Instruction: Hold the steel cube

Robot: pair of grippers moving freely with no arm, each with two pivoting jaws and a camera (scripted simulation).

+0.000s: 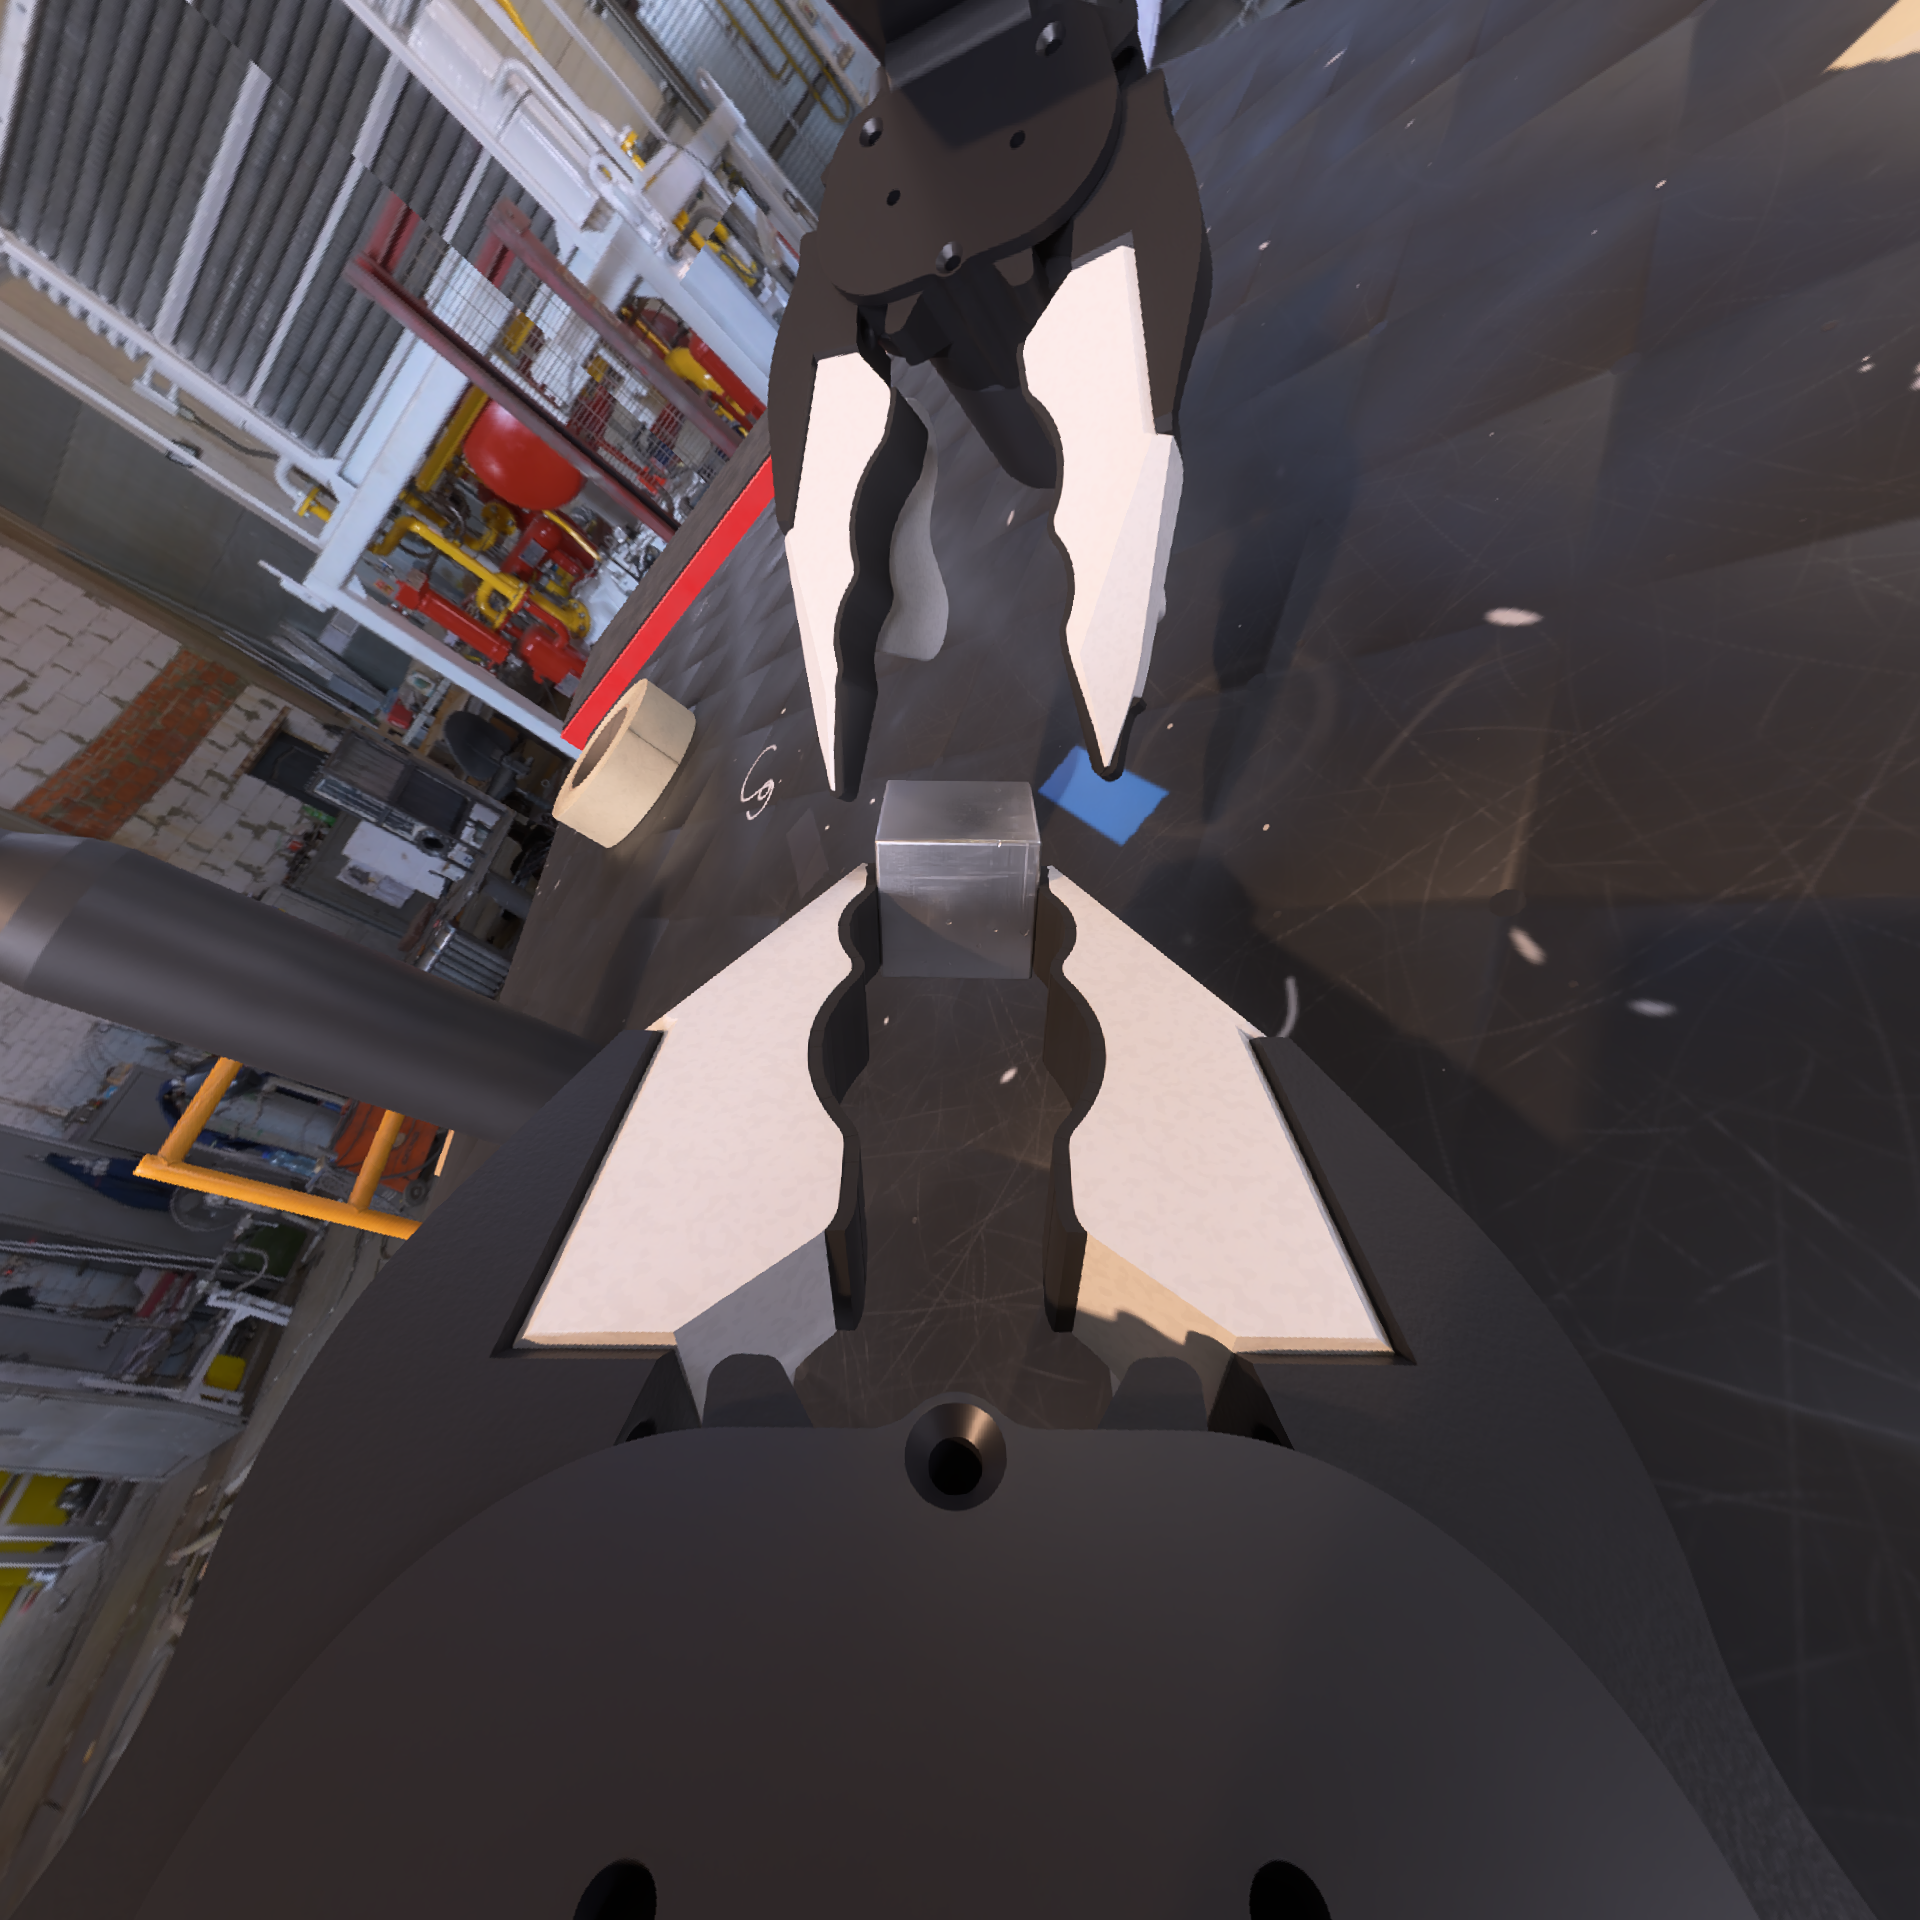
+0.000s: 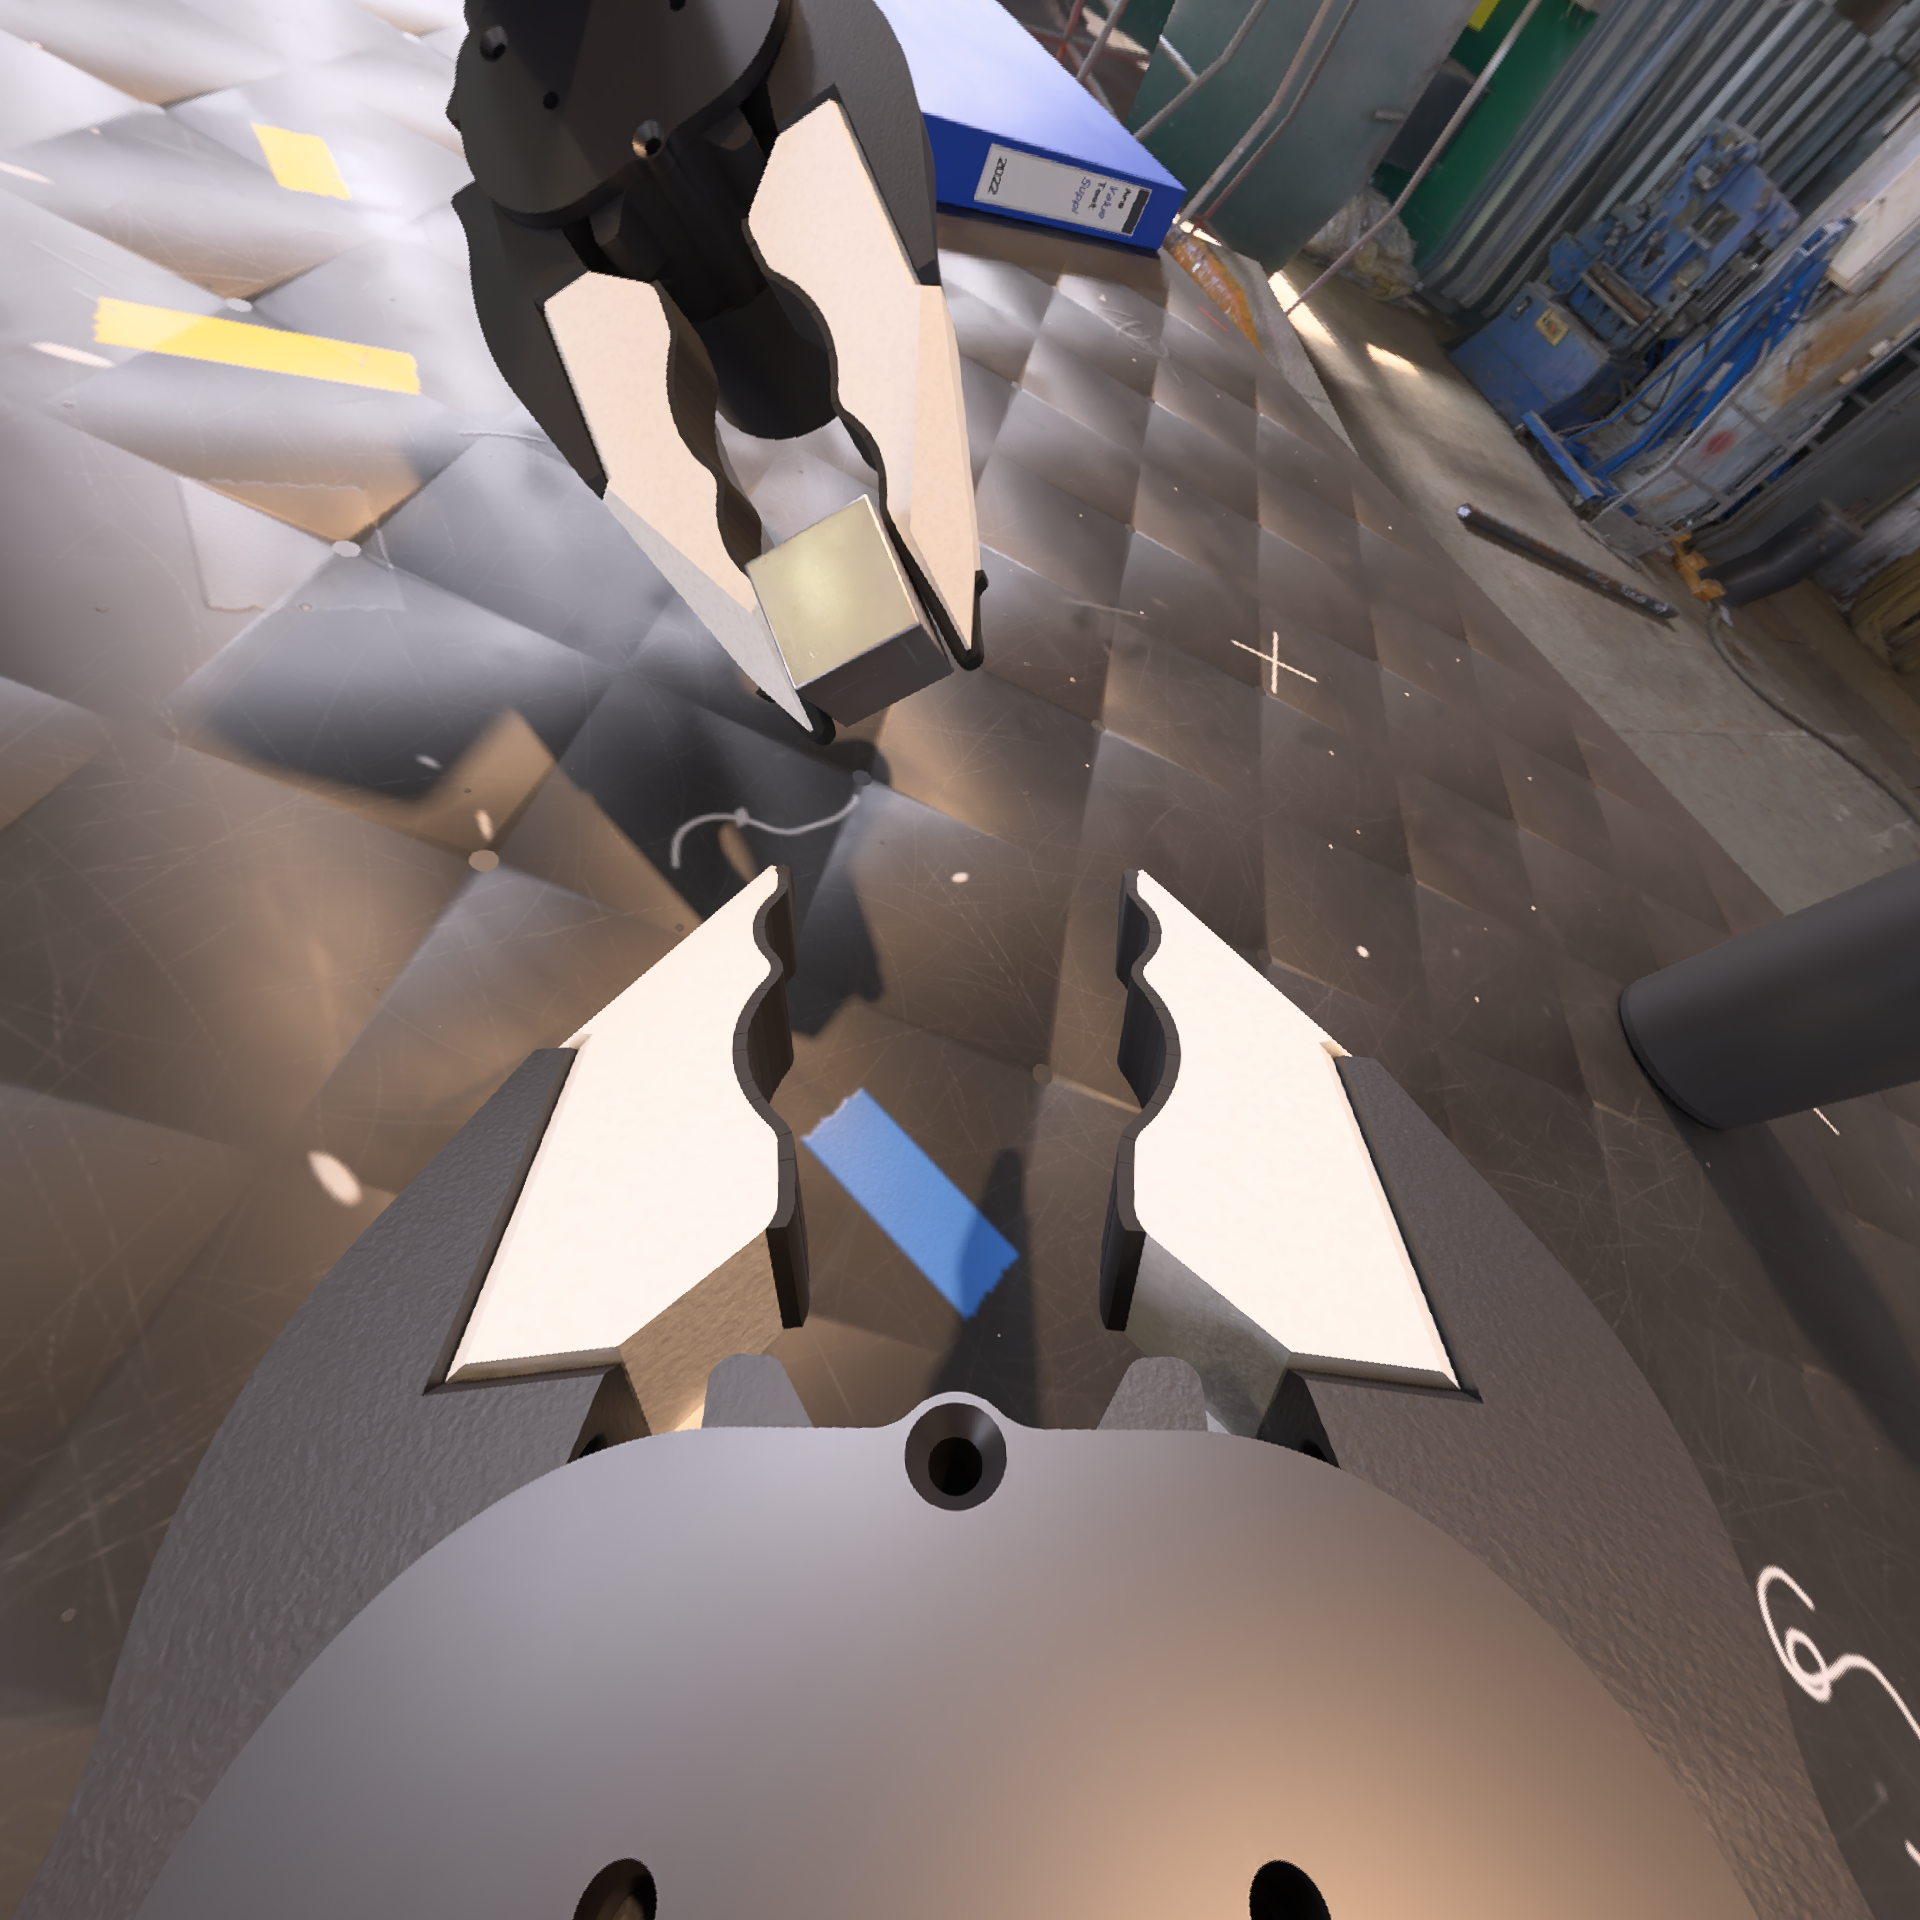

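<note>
The steel cube (image 1: 956, 914) is a small shiny block clamped between the tips of my left gripper (image 1: 954, 878), which is shut on it. In the right wrist view the cube (image 2: 847, 608) sits between the left gripper's (image 2: 896, 691) fingertips, apparently a little above the scratched dark table (image 2: 1351, 790). My right gripper (image 2: 956, 894) is open and empty, facing the cube from the opposite side and short of it. In the left wrist view the right gripper (image 1: 977, 779) hangs just beyond the cube with its jaws spread.
A beige tape roll (image 1: 623, 774) lies left of the cube. A blue tape strip (image 2: 909, 1200) lies on the table under my right gripper. A blue binder (image 2: 1049, 135) and yellow tape strips (image 2: 255, 343) lie farther off. A dark cylinder (image 2: 1787, 1018) juts in at the right.
</note>
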